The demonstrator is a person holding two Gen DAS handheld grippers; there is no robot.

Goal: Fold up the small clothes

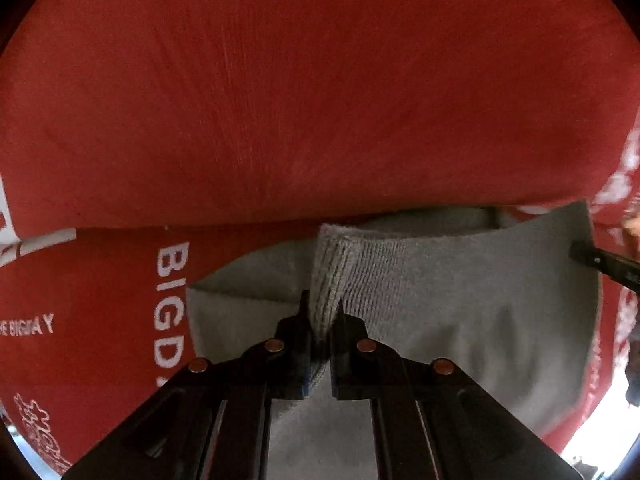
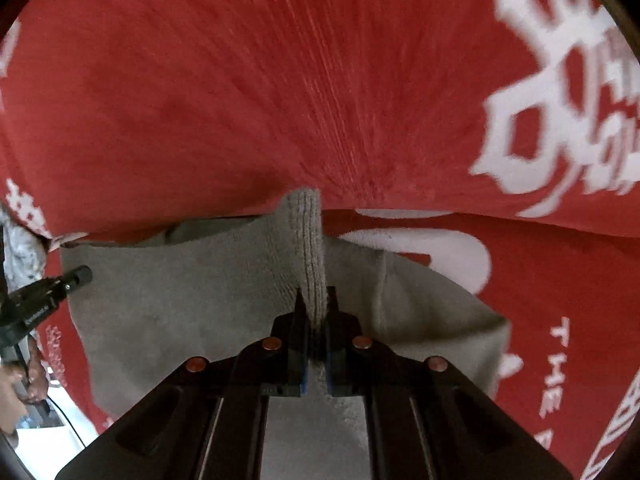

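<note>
A small grey knit garment [image 1: 460,320] with a ribbed hem lies over a red cloth with white lettering [image 1: 280,100]. My left gripper [image 1: 323,310] is shut on a ribbed fold of the garment's edge. In the right wrist view the same grey garment [image 2: 192,300] hangs in front of the red cloth [image 2: 240,80], and my right gripper [image 2: 316,300] is shut on another ribbed fold of its edge. The right gripper's black tip shows at the right edge of the left wrist view [image 1: 604,264]; the left gripper shows at the left of the right wrist view [image 2: 44,300].
The red cloth fills nearly all of both views, printed with "BIGDAY" [image 1: 170,300] and large white characters [image 2: 560,100]. A person's hand [image 2: 24,376] and a bright floor patch [image 2: 60,412] show at the lower left of the right wrist view.
</note>
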